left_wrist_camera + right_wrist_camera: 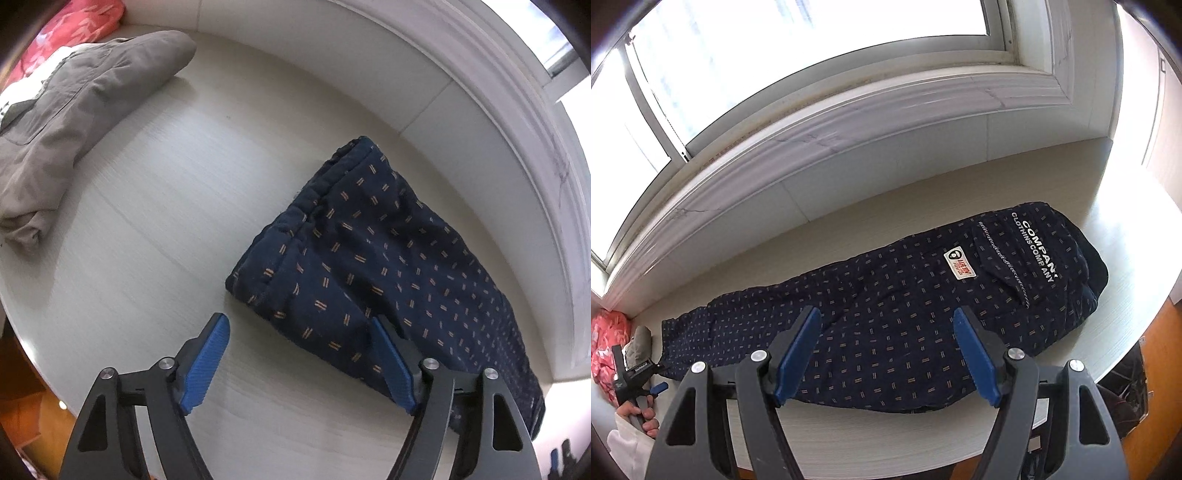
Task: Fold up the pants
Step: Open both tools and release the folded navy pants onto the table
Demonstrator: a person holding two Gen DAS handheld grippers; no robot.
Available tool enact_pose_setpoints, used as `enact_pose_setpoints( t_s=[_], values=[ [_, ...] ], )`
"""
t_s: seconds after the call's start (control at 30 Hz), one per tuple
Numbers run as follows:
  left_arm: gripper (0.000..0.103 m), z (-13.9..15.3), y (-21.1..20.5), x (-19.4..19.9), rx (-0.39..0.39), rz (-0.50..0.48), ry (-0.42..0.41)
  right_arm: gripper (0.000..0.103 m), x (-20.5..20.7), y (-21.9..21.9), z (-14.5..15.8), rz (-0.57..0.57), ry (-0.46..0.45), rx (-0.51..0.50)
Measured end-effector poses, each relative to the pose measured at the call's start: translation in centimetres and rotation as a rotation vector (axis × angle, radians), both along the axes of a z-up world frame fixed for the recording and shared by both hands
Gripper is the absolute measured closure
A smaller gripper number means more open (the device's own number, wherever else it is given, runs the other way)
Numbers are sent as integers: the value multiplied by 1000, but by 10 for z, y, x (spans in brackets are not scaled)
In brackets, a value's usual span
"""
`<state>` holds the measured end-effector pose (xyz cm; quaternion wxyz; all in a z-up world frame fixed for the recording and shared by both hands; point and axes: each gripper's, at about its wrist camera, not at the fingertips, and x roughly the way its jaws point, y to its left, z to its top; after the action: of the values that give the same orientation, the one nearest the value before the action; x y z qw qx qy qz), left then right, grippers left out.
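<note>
Left gripper (299, 332) hangs steeply over the near edge of the pale table (155, 206), its jaws spread wide with nothing clamped; one blue pad lies over bare table, the other over the hem corner of the pants (369, 258), so the cloth edge sits between the pads but is not pinched. This placing suggests an approach to take up the cuff end for the next fold. Right gripper (888, 328) is held above the middle of the pants (886, 325), jaws likewise well apart and empty, clear of the cloth. Judged from its height, it is standing off and not pressing the fabric down. The pants, dark blue with small paired dashes, lie flat and lengthwise along the table, legs stacked one on the other, apparently halved already; the hem end points toward the left gripper, the waist end with the white lettering and sewn label toward the far right corner. Further off, a grey garment (74, 110) lies bunched at the far left of the table, well apart from the pants, with a red patterned cloth (85, 22) behind it. A window sill (812, 140) runs along the far edge.
</note>
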<state>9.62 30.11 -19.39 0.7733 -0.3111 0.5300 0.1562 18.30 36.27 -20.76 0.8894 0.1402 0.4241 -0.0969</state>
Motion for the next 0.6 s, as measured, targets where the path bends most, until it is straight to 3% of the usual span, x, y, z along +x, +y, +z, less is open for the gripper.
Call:
enact_pose_setpoints(
  t_s=[0.6],
  values=[
    [35, -25, -3, 32, -20, -22, 19, 32, -10, -2, 3, -11, 29, -2]
  ],
)
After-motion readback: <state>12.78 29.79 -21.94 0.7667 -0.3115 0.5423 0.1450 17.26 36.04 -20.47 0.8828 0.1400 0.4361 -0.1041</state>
